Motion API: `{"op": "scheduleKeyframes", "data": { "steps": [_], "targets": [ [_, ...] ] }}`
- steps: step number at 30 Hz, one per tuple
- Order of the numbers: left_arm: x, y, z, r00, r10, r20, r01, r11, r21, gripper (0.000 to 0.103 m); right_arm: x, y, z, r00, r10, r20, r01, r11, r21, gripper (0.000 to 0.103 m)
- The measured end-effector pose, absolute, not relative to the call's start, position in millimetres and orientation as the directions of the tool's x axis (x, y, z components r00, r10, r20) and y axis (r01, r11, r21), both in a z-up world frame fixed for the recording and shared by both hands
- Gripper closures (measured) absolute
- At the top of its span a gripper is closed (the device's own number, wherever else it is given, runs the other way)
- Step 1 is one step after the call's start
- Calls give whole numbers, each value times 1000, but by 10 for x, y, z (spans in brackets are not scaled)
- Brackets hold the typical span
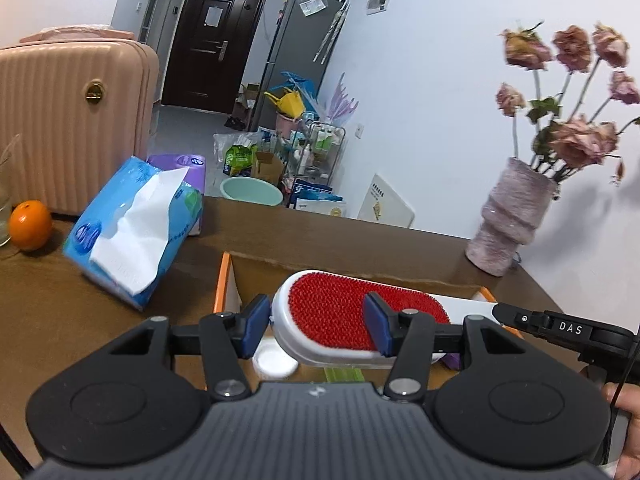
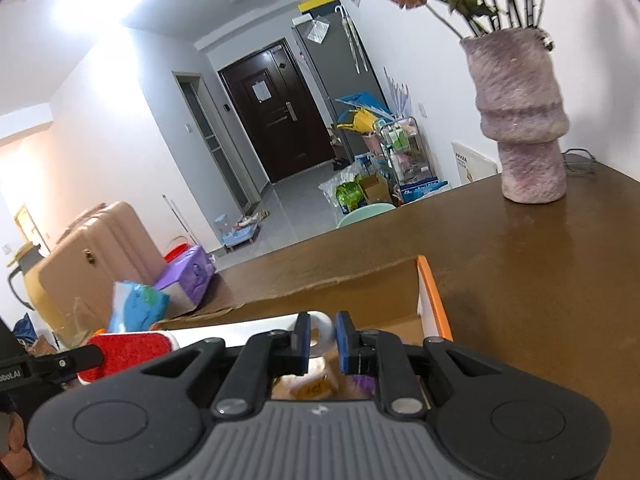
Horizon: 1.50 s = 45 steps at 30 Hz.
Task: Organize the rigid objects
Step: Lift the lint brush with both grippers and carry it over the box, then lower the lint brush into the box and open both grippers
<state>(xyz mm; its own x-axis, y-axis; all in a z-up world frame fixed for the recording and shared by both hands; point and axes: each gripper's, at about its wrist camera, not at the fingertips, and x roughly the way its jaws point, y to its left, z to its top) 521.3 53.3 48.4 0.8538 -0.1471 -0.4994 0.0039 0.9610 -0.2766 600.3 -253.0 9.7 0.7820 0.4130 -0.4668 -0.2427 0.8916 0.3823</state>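
Lint brush over cardboard box, not yet lowered in; left tool clamps its head, right tool its handle; several items already inside

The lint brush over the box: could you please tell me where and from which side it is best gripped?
Grip the lint brush across its wide red head, from the near side as the left gripper does: its flat white edges suit the pads. The right gripper steadies the slim handle ring.
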Motion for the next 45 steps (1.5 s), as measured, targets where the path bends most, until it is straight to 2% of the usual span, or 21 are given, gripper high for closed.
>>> {"op": "scheduleKeyframes", "data": {
  "steps": [8, 10, 11, 12, 14, 16, 18, 19, 24, 31, 33, 34, 35, 36, 39, 45],
  "targets": [
    [5796, 616, 219, 815, -135, -563, -20, 965, -261, 51, 6548, -2309, -25, 744, 364, -561, -238, 928, 286, 88],
    [5881, 643, 158, 794, -136, -592, -40, 961, -274, 46, 6630, -2255, -46, 725, 363, -585, -249, 930, 269, 87],
    [5904, 683, 148, 788, -167, -592, -34, 949, -313, 37, 6660, -2236, -65, 715, 360, -599, -246, 932, 266, 86],
    [5905, 704, 141, 788, -197, -583, -12, 942, -335, 36, 6689, -2226, -86, 704, 367, -608, -247, 929, 275, 83],
    [5885, 693, 132, 787, -204, -582, 4, 946, -325, 36, 6711, -2181, -111, 687, 386, -616, -261, 922, 286, 56],
    [5872, 626, 143, 793, -182, -581, 8, 957, -289, 35, 6682, -2087, -131, 681, 377, -628, -286, 926, 246, 47],
    [5833, 552, 157, 806, -153, -572, 12, 970, -244, 31, 6681, -2044, -138, 675, 364, -642, -293, 931, 218, 46],
    [5819, 504, 168, 812, -144, -566, 17, 975, -222, 30, 6662, -2049, -136, 679, 361, -639, -288, 932, 221, 43],
    [5768, 380, 189, 828, -112, -550, 34, 988, -149, 29, 6683, -2084, -161, 654, 393, -647, -295, 919, 260, 42],
    [5759, 395, 200, 826, -140, -547, 58, 985, -164, 27, 6643, -2101, -139, 672, 387, -632, -296, 922, 249, 42],
    [5761, 411, 209, 828, -145, -541, 57, 983, -176, 25, 6622, -2097, -120, 685, 381, -621, -298, 924, 238, 40],
    [5758, 414, 214, 827, -140, -544, 52, 983, -174, 25, 6602, -2085, -110, 695, 368, -618, -293, 929, 225, 35],
    [5745, 414, 221, 827, -129, -547, 44, 985, -166, 25, 6582, -2088, -99, 705, 354, -615, -281, 935, 217, 25],
    [5724, 413, 233, 827, -123, -549, 41, 986, -159, 25, 6553, -2096, -85, 714, 348, -607, -272, 937, 217, 22],
    [5634, 409, 293, 823, -120, -554, 50, 989, -141, 25, 6464, -2086, -36, 735, 363, -573, -283, 932, 227, 22],
    [5348, 409, 516, 835, -105, -540, 44, 991, -124, 25, 6146, -1957, 241, 753, 343, -562, -326, 936, 134, 21]
  ]
}}
